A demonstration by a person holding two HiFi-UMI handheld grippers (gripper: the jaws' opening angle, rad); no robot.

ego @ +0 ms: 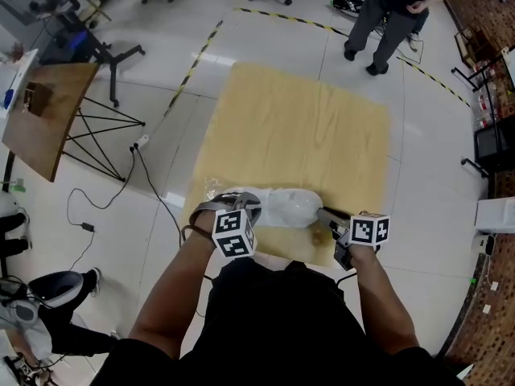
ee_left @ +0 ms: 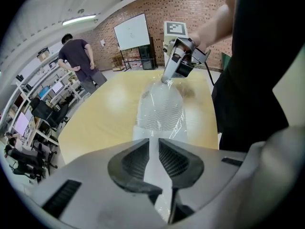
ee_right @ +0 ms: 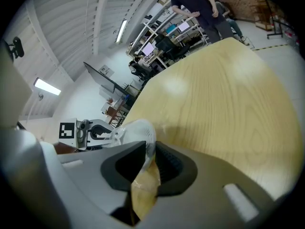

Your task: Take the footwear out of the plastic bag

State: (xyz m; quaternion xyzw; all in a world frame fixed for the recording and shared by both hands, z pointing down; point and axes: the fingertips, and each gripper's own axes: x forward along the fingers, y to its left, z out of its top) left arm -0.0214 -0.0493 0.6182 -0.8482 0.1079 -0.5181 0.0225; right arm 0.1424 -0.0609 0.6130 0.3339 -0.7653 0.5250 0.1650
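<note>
Left gripper (ee_left: 153, 152): jaws are pinching narrowly on one end of the plastic bag (ee_left: 161, 109). Right gripper (ee_right: 149, 157): jaws are nipping the film at the opposite end. White footwear (ego: 287, 207) is lying inside the bag, between both sets of jaws, over the counter (ego: 306, 127). Risk: both are gripping film only, so pulling apart may tear it or slip without freeing the footwear.

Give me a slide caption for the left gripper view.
Left gripper clamps one end of a clear plastic bag holding a white shoe; right gripper pinches the other.
</note>
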